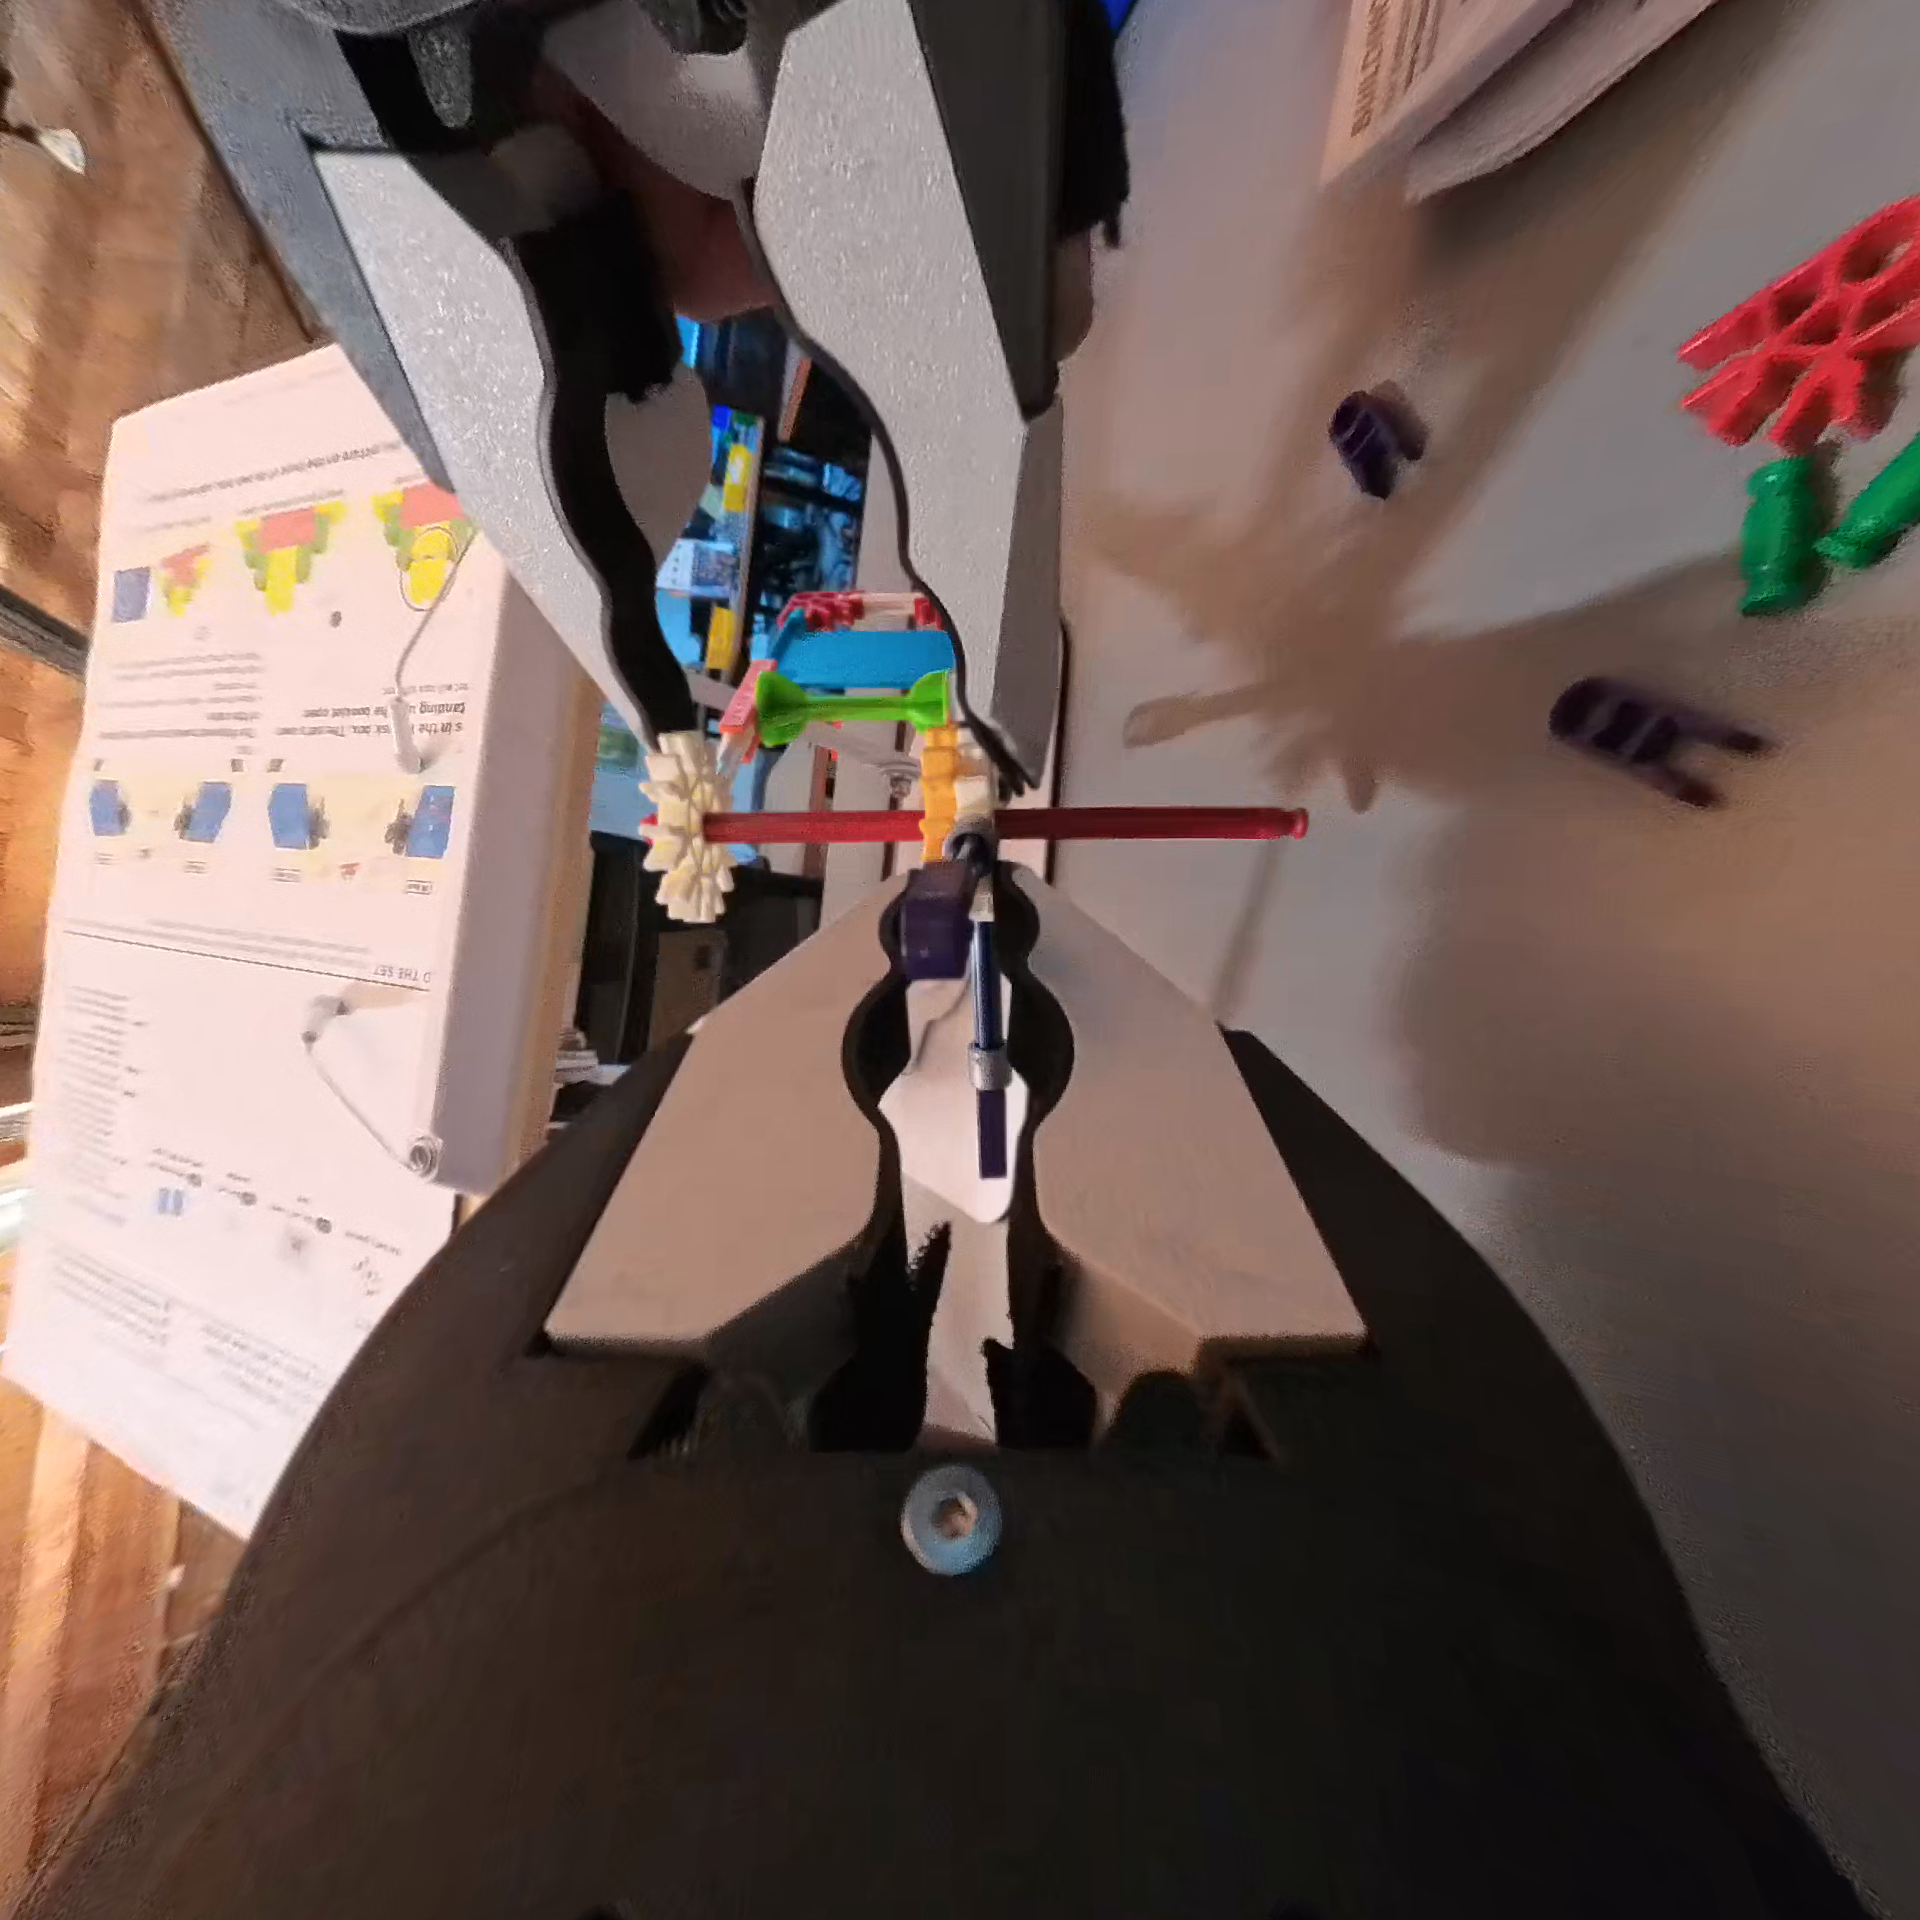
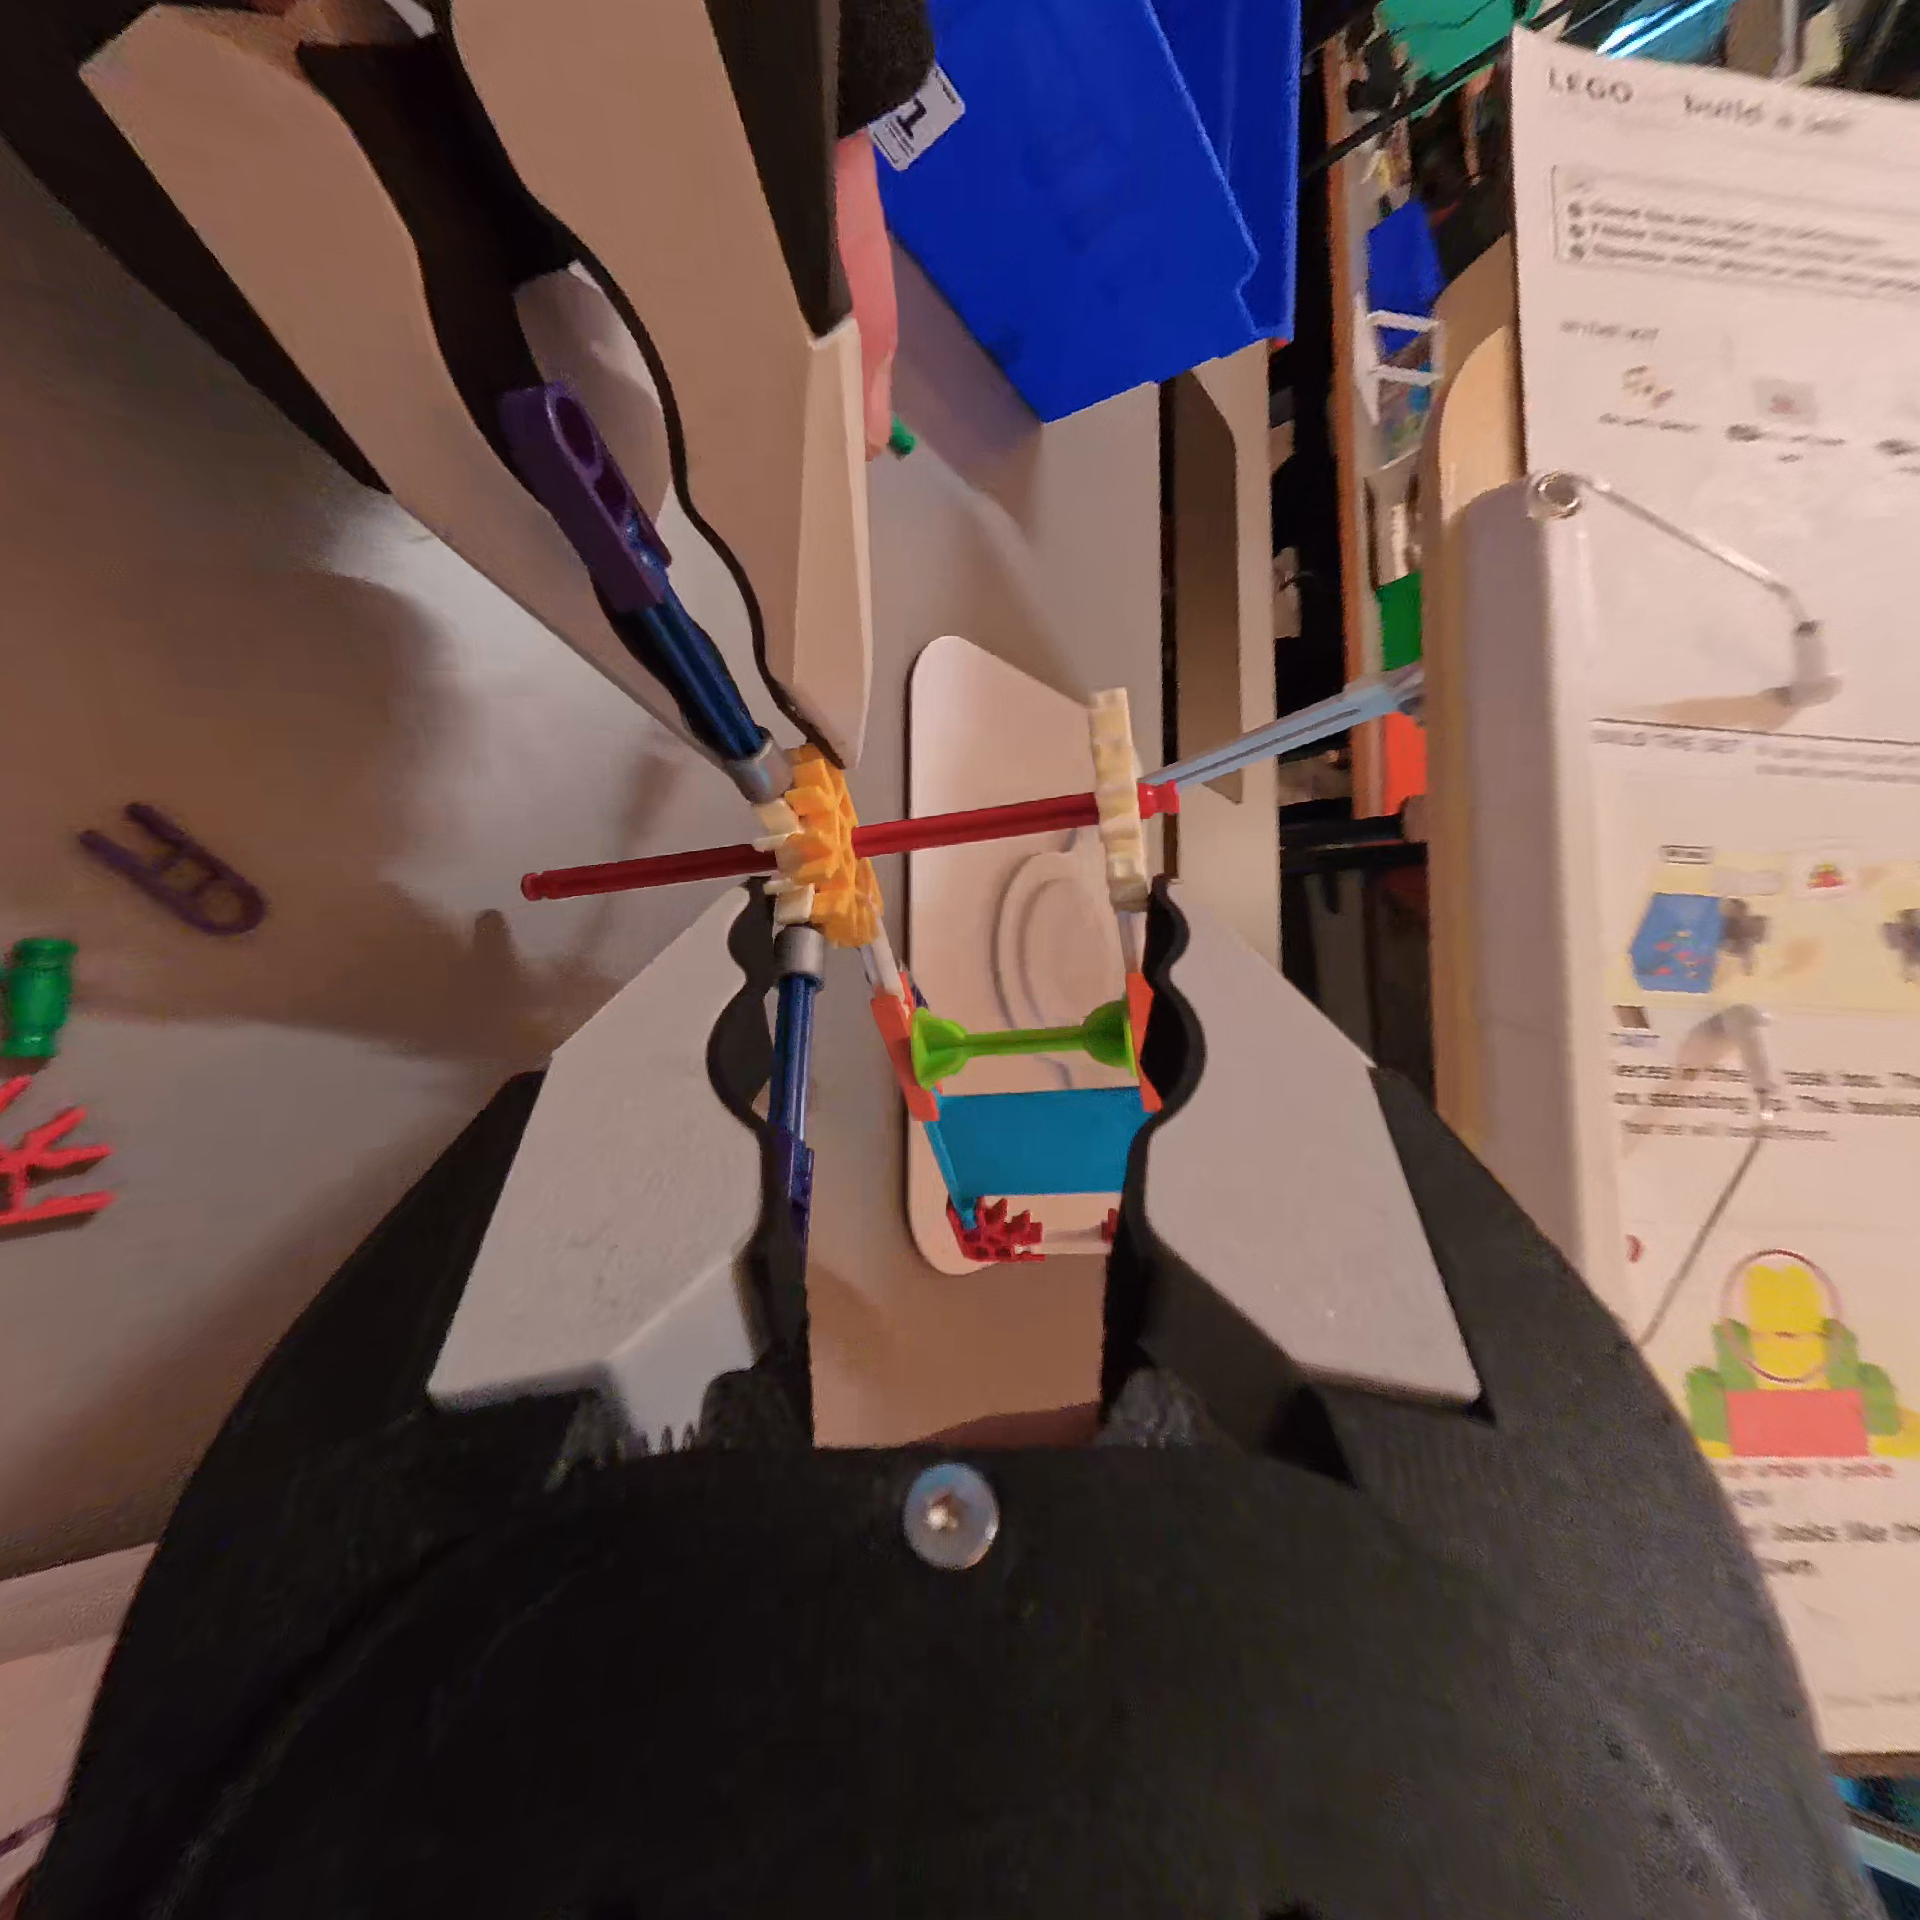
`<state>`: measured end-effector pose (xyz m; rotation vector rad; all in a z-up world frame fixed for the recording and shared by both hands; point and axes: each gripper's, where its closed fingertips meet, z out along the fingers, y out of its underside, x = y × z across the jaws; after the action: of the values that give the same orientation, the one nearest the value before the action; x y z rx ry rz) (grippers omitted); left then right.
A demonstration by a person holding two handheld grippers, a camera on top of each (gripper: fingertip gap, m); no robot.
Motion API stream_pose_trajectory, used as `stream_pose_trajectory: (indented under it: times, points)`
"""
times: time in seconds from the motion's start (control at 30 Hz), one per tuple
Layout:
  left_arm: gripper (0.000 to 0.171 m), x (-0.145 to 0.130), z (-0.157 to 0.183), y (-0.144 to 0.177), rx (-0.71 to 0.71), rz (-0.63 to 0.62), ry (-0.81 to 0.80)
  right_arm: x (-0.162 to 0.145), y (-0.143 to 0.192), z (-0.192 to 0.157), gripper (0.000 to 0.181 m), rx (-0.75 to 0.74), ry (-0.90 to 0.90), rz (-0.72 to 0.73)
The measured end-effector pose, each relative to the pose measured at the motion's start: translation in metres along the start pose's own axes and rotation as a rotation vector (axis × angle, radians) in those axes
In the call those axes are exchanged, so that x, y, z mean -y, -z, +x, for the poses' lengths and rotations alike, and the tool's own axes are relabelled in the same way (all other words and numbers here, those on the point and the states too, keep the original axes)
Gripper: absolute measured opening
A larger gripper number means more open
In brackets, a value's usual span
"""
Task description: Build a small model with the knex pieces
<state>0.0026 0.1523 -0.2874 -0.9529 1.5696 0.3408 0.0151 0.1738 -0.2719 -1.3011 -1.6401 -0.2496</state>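
We grip a toy model [image 2: 1023,1039] of rods and gears with the right gripper [image 2: 951,914], its fingers set partly apart across the frame. The left gripper [image 1: 951,883] is pinched narrow on a blue rod [image 1: 987,997] meeting the model's yellow gear [image 2: 826,862], above the desk [image 1: 1558,1143]. Printed instruction sheets [image 1: 260,831] stand at the desk edge. A blue bin [image 2: 1091,208] sits behind; its contents are hidden. Purple clips [image 1: 1631,727] and a red connector [image 1: 1829,343] lie loose.
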Motion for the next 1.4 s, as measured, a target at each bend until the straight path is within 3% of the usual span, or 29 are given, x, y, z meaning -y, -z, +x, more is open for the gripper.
stream_pose_trajectory:
  times: [0.1,0.3,0.63,0.87,1.4]
  points:
    - [0.009,-0.002,0.004,-0.002,0.008,-0.022,-0.063,-0.001,-0.003,-0.004,0.069,-0.023,0.055,-0.006]
    - [0.01,0.003,0.031,-0.009,-0.045,-0.044,-0.157,-0.005,-0.004,-0.028,0.066,0.071,0.121,-0.003]
    - [0.009,0.009,0.031,-0.004,-0.168,0.029,0.154,-0.001,0.003,-0.031,0.065,0.164,0.011,0.015]
    - [0.011,0.022,0.037,0.006,-0.319,0.106,0.416,0.003,0.012,-0.038,0.072,0.333,-0.219,0.039]
    - [0.011,0.006,0.026,0.004,-0.399,0.134,0.757,-0.002,0.019,-0.008,0.078,0.255,-0.312,0.098]
